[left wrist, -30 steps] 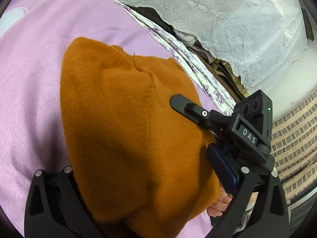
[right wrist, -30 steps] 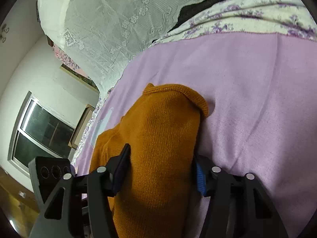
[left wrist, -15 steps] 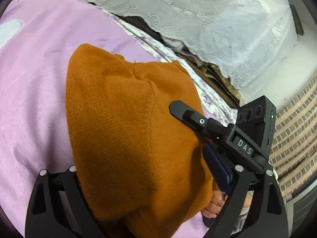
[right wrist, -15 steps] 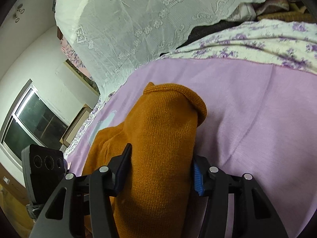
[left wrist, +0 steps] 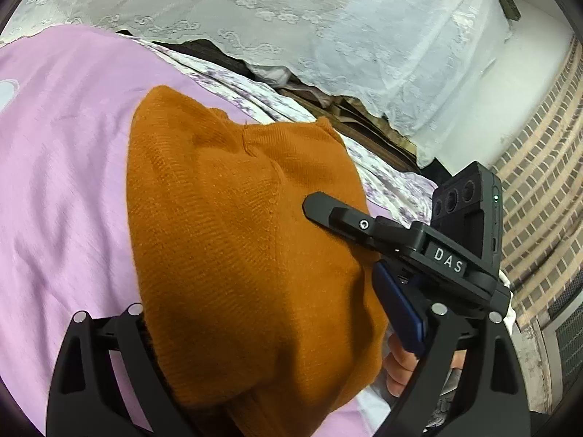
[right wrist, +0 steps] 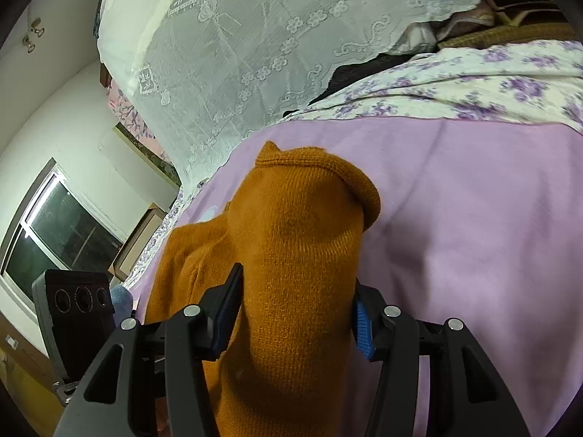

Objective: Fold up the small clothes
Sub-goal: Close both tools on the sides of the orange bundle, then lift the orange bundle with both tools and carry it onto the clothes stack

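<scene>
An orange knitted garment (left wrist: 233, 240) lies on the lilac bed cover (left wrist: 62, 167). In the left wrist view it is bunched between the fingers of my left gripper (left wrist: 269, 331), which is shut on it. The other gripper (left wrist: 411, 240) shows at the right, over the garment's edge. In the right wrist view my right gripper (right wrist: 295, 309) is shut on a rolled part of the same garment (right wrist: 298, 255), whose ribbed hem (right wrist: 328, 167) points away from me. The left gripper's body (right wrist: 76, 306) shows at the lower left.
A flowered sheet (right wrist: 473, 87) borders the lilac cover (right wrist: 473, 225) at the far side, with a white lace cloth (right wrist: 255, 43) over a pile behind it. A window (right wrist: 54, 233) is at the left. A brick-pattern wall (left wrist: 539, 182) is at the right.
Both views tilt upward, so more lace cloth and wall show. The garment stays held in both grippers and its far end sits lower in the frames.
</scene>
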{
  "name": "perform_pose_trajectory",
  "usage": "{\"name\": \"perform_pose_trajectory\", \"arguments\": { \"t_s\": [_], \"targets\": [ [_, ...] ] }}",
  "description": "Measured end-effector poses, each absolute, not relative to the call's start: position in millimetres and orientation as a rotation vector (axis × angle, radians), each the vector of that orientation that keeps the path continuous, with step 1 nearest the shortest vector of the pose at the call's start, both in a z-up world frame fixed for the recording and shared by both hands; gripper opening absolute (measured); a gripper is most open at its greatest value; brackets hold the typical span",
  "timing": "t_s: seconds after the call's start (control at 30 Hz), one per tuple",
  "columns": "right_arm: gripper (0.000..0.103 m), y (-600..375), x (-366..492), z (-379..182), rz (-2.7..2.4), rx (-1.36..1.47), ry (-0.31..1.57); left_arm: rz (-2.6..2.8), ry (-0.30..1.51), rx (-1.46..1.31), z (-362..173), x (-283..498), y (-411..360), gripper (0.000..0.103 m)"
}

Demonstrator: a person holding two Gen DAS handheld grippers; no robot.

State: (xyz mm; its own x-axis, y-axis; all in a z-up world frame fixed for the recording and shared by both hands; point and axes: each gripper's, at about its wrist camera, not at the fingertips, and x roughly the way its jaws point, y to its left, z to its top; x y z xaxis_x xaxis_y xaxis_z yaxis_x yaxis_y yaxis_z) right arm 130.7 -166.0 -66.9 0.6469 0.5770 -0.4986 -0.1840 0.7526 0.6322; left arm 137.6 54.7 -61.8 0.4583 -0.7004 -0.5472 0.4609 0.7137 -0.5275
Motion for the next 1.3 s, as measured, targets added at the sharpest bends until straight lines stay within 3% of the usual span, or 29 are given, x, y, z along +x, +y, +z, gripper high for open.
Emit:
{"name": "perform_pose_trajectory", "arguments": {
  "t_s": [0.1,0.27,0.77,1.3],
  "targets": [
    [0.052,-174.9,113.3,-64.8,0.449,0.589,0.745,-0.746,0.831,-0.307,-61.9,123.2,47.2,0.089],
    [0.045,-194.4,82.6,-57.4,0.435,0.624,0.722,-0.76,0.848,-0.289,-63.6,107.3,37.9,0.07],
    [0.043,-251.7,-1.9,-30.5,0.397,0.645,0.647,-0.899,0.839,-0.242,-46.6,47.0,-10.3,0.062],
    [0.042,-364.2,-98.9,5.0,0.244,0.699,0.516,-1.116,0.857,-0.161,-14.4,-6.4,-136.1,0.06]
  ]
}}
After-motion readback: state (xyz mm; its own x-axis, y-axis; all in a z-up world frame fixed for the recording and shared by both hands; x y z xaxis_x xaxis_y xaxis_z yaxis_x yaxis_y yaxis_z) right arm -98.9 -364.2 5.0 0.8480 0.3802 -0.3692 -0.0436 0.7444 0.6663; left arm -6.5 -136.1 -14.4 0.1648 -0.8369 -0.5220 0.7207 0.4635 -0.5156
